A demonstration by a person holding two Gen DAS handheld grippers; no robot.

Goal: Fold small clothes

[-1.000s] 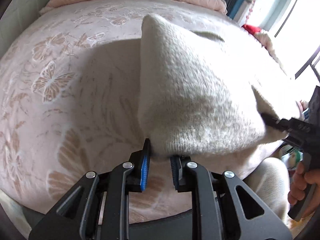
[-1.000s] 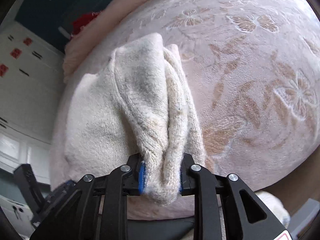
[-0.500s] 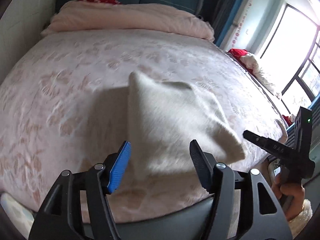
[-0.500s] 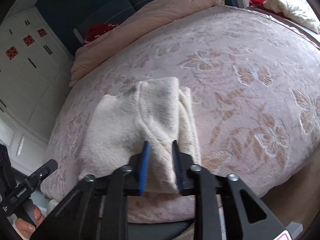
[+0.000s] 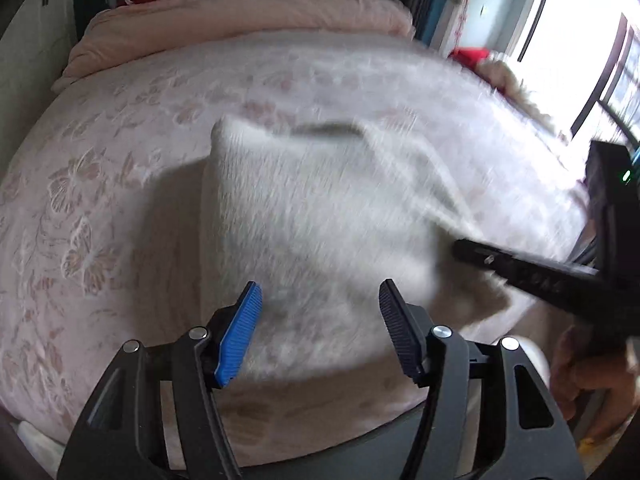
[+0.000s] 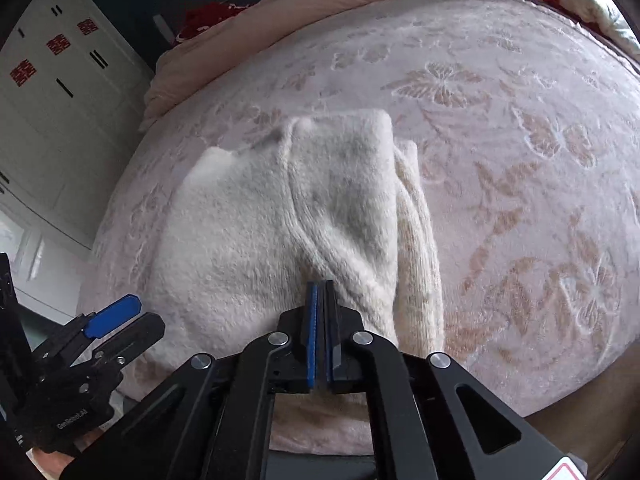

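Your left gripper (image 5: 320, 312) is hanging spread wide over the near edge of the cream sweater (image 5: 320, 216), pads clear of the knit, nothing between them. Your right gripper (image 6: 321, 308) is sitting pressed together and empty, its tips just off the sweater's near hem by the bulky folded ridge.

What the next move is turning on: the sweater is lying straight ahead of both claws on the pink bedspread (image 6: 520, 160), near its front edge, and its long axis is running away from you toward the rolled quilt (image 5: 240, 16) at the head of the bed. The thick ridge is sitting on the sweater's right side, so your right gripper is the closer one for that seam, while the left is closer to the flat left half. My guess is you're setting up for another fold or a tidy-up.

Versus a second ago: both claws were pinching the near hem then, left on the flat edge, right on the ridge. Now the left jaws have just been opening, the right ones closing on nothing, and both cameras are seeing far more bed, so you're pulling back off the sweater.
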